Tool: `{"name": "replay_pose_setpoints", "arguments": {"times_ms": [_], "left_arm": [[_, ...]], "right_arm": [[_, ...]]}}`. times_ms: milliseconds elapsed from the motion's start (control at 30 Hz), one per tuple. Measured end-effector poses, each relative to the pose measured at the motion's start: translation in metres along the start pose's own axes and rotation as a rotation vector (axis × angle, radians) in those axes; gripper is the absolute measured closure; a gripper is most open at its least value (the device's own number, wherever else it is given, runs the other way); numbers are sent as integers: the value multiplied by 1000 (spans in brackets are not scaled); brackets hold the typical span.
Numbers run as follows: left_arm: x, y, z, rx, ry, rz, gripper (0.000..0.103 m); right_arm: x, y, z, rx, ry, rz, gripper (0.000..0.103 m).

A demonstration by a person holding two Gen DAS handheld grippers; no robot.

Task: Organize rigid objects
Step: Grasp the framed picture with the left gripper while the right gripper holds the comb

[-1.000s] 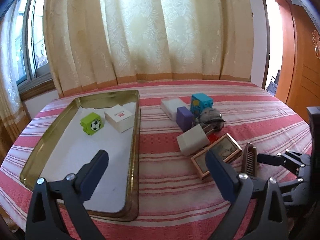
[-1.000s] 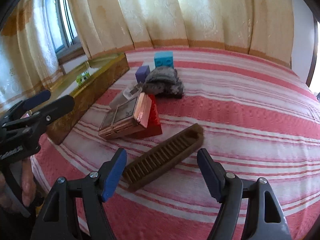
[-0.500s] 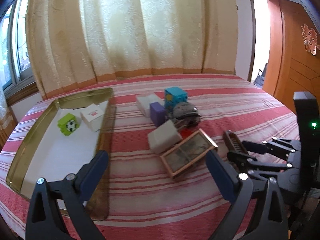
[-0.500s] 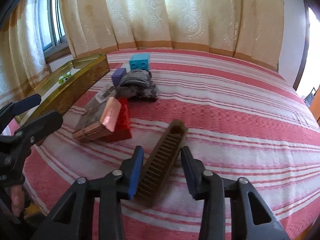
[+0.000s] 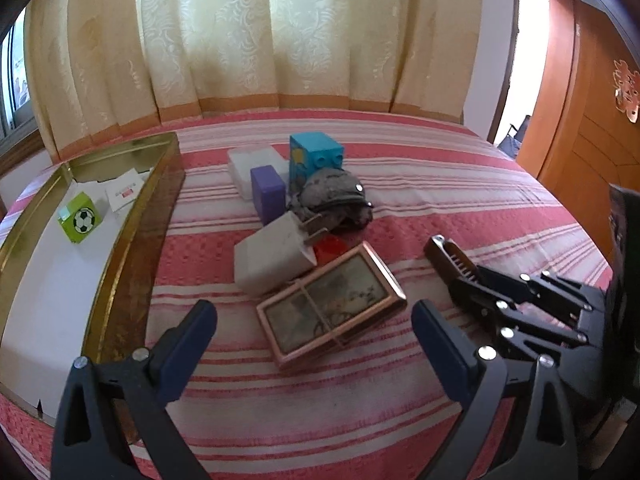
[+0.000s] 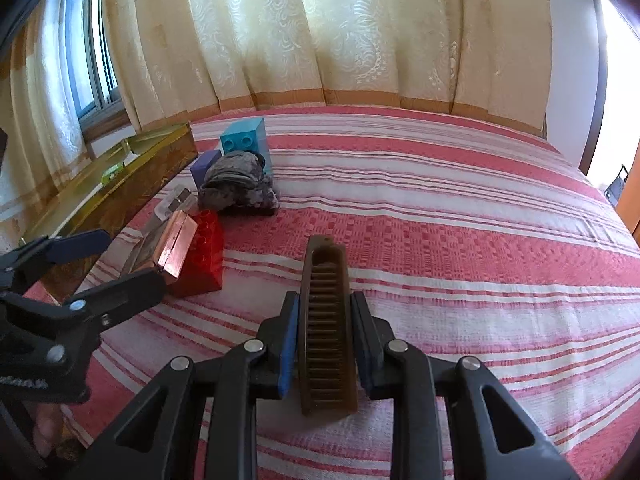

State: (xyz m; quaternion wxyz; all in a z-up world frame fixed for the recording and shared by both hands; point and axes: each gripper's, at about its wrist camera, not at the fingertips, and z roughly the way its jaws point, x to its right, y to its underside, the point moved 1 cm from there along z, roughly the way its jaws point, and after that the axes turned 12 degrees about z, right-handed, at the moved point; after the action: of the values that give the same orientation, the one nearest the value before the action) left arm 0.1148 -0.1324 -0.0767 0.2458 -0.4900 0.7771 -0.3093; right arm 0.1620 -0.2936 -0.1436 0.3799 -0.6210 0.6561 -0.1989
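My right gripper (image 6: 326, 322) is shut on a brown comb (image 6: 326, 320) that lies lengthwise between its blue pads on the striped bedspread; the comb also shows in the left wrist view (image 5: 450, 258). My left gripper (image 5: 314, 344) is open and empty, hovering over a copper picture frame (image 5: 332, 312). The frame leans on a red brick (image 6: 200, 248). A gold tray (image 5: 132, 232) at the left holds a green football cube (image 5: 80, 218) and a white box (image 5: 124, 190).
Beyond the frame lie a white charger (image 5: 272, 256), a purple block (image 5: 267, 192), a white box (image 5: 250, 164), a teal brick (image 5: 314, 156) and a grey cloth bundle (image 5: 334, 200). Curtains hang behind the bed. An orange door stands at the right.
My right gripper closed its pads on the comb, which turned to lie lengthwise between them. My left gripper moved right, from over the tray toward the picture frame.
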Motion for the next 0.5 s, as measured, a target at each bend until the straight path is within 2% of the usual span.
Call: {"name": "replay_pose_setpoints", "arguments": {"times_ms": [333,367,433,500], "left_arm": [[-2,-6,14,-49,34,-48,4],[-2,-6,16,-57,32,-47,5],[-4,-6,17,-56,42,-53,17],[-5,-5,17,-55,44,-54,17]], "right_arm": [[-2,0,-2,16,-9,-8,76],[-2,0,-2,15,-10,-11,76],[-2,0,-2,14,-12,-10,76],[-2,0,-3,16,-13,-11,76]]}}
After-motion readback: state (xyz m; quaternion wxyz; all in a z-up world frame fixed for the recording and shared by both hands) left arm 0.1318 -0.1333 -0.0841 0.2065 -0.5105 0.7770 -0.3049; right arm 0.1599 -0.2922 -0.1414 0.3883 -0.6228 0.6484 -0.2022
